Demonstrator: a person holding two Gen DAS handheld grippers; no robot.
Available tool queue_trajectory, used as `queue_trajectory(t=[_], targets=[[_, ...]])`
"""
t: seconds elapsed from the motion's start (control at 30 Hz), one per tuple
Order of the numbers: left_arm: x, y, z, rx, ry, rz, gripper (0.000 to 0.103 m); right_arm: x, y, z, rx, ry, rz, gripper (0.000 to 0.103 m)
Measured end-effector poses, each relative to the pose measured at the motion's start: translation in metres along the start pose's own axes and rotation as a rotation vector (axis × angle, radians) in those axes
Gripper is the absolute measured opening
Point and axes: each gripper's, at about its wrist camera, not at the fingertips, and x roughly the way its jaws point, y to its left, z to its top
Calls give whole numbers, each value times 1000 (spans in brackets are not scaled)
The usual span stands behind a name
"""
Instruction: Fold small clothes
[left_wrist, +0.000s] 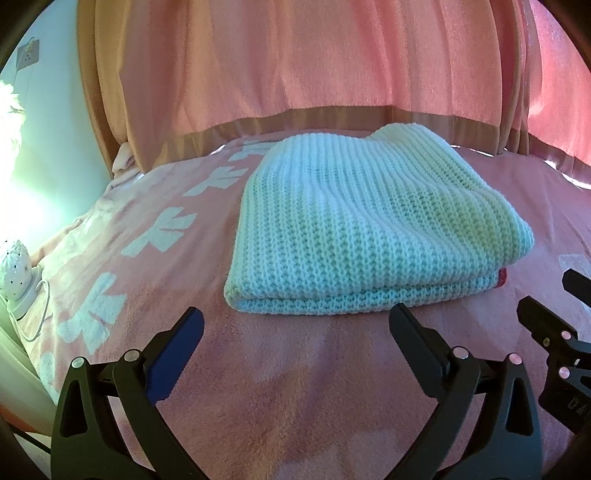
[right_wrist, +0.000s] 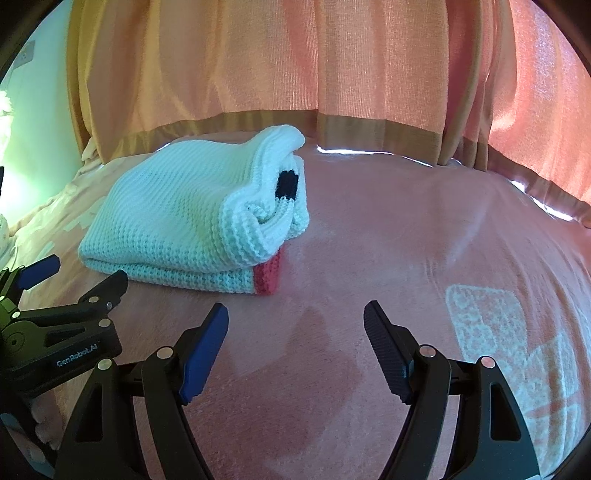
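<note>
A pale mint knitted garment (left_wrist: 362, 229) lies folded in a thick rectangle on the pink blanket (left_wrist: 280, 391). In the right wrist view the garment (right_wrist: 177, 225) shows a red band at its near right corner and a black patch among its rolled layers. My left gripper (left_wrist: 295, 321) is open and empty, just short of the garment's near edge. My right gripper (right_wrist: 295, 314) is open and empty, near the garment's red corner and to its right. Each gripper shows in the other's view, the right gripper (left_wrist: 546, 306) at the right edge and the left gripper (right_wrist: 88, 273) at the left.
Salmon curtains (left_wrist: 314, 62) hang right behind the bed. The blanket carries white bow patterns (left_wrist: 162, 232) on its left side. A white perforated lamp (left_wrist: 16, 269) with a cord sits off the bed's left edge, against a pale green wall.
</note>
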Motion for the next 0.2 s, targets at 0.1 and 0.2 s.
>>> queue_trajectory(t=[0.1,0.2], targets=[[0,1,1,-6,-6,5,98,1,0,0,1,1,1,73],[0,0,1,-2,-4,6,98,0,2,-1,2,1,-1,73]])
